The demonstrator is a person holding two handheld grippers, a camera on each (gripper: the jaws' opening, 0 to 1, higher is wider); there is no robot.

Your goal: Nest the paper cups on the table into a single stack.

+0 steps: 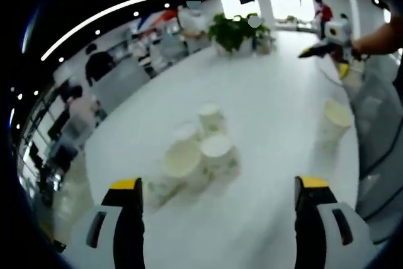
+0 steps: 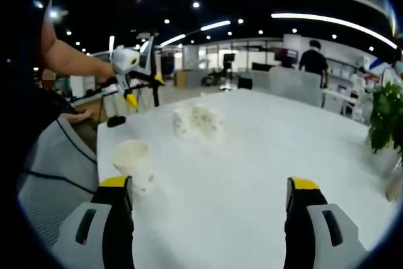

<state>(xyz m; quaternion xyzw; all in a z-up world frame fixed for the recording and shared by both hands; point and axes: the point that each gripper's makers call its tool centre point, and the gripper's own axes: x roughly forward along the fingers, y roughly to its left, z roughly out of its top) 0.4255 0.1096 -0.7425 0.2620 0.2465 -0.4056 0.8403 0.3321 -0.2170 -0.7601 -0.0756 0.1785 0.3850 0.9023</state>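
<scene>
A cluster of several white paper cups (image 1: 196,149) with faint green print stands in the middle of the white table (image 1: 271,99), just ahead of my left gripper (image 1: 218,184), which is open and holds nothing. One single cup (image 1: 335,123) stands apart at the right, near the table edge. In the right gripper view that single cup (image 2: 132,160) stands close beside the left jaw of my open, empty right gripper (image 2: 209,184), and the cluster (image 2: 198,121) is farther off. Each gripper shows raised in the other's view: right gripper (image 1: 322,62), left gripper (image 2: 145,91).
A potted plant (image 1: 233,29) stands at the far end of the table, seen too at the right (image 2: 387,118). A grey mesh chair (image 2: 56,155) sits by the table edge near the single cup. A small dark object (image 2: 115,120) lies on the table. People stand in the background.
</scene>
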